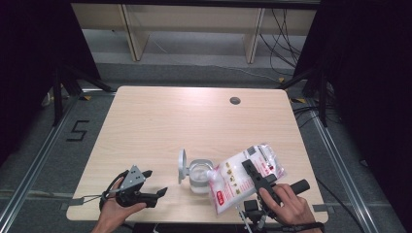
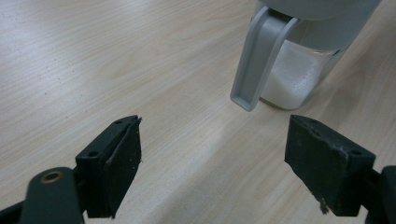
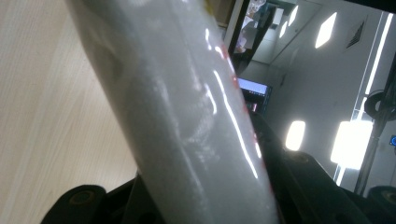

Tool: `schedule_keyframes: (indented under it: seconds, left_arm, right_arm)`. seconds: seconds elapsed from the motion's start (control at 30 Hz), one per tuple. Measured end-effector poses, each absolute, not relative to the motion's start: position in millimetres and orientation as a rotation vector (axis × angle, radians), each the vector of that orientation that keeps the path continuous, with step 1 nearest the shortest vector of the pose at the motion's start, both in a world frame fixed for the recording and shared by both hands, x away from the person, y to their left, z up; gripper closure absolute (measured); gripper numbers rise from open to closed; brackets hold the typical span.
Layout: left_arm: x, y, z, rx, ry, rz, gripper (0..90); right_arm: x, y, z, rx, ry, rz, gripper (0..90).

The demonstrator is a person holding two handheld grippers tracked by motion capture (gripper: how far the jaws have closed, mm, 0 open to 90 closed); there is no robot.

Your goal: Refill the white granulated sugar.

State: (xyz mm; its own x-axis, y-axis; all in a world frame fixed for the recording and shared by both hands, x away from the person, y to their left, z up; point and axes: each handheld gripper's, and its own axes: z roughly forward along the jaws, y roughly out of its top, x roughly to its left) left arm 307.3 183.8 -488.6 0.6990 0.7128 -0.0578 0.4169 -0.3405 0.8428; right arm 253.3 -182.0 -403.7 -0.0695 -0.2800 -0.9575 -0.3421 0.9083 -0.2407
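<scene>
A bag of white granules is pressing close against the lens in the right gripper view, and the right gripper's black fingers are pinching it from both sides at its lower part. In the high view the same bag, clear with red printing, is tilting with its lower corner over the mouth of a clear jar, the right gripper lying across the bag's face. The person's right hand is gripping the handle behind it, the forearm coming in from the bottom edge. The jar is standing near the front edge of the wooden surface with its grey lid flipped upright on its left side, and white granules are lying in its bottom. The left gripper is resting on the surface just left of the jar, its fingers standing spread wide with nothing between them, pointing toward the jar and lid. The left hand is wrapping around the gripper's body.
</scene>
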Motion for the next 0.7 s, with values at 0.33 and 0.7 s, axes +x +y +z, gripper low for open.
schedule_keyframes:
  seconds: [0.33,0.7]
  left_arm:
    - [308,184,-489,1.988,0.859,0.409,18.3]
    - [308,184,-488,1.981,0.867,0.406,18.3]
  right_arm:
    - [260,-187,-401,-0.479,1.655,0.054,69.0]
    - [253,-189,-403,-0.467,1.675,0.041,69.2]
